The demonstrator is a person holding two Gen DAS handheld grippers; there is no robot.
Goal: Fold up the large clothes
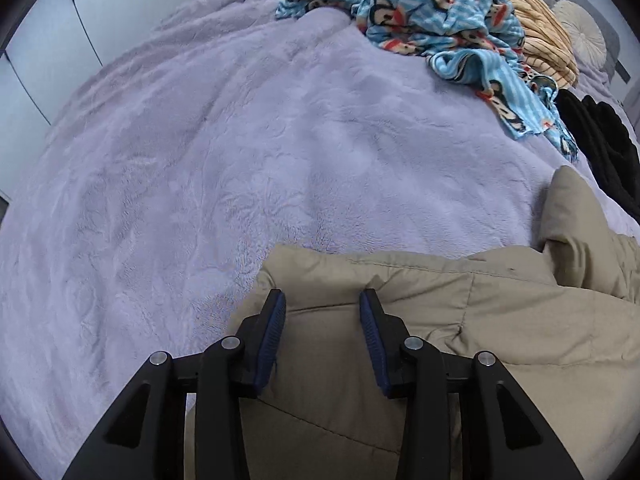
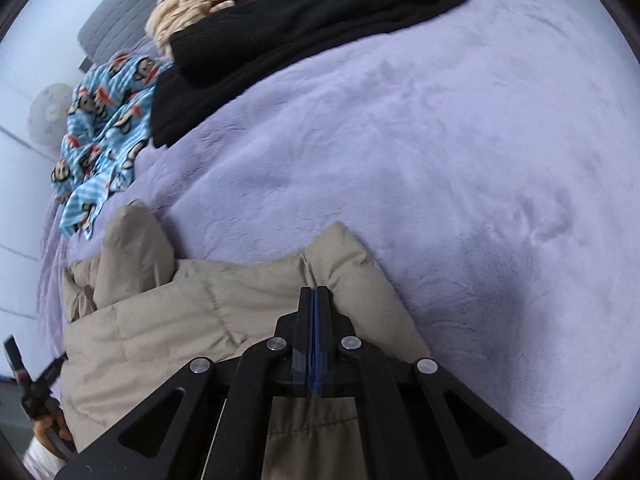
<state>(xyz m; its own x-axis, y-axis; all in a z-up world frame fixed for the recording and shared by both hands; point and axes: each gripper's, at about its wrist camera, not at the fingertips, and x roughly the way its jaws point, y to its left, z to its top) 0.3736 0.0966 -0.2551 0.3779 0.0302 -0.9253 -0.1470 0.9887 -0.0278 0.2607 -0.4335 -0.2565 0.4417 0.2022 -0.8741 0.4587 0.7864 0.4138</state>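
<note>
Beige jacket (image 1: 420, 320) lies under both tools.

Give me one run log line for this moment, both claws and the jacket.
left claw: partly closed over tan jacket, grip unclear | right claw: shut on jacket edge | jacket on purple blanket

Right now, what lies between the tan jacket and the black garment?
Only bare lilac blanket separates the tan jacket from the black garment, in the right wrist view.

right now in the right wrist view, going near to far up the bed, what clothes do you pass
beige puffer jacket → blue monkey-print fleece → black garment → cream striped garment
</note>
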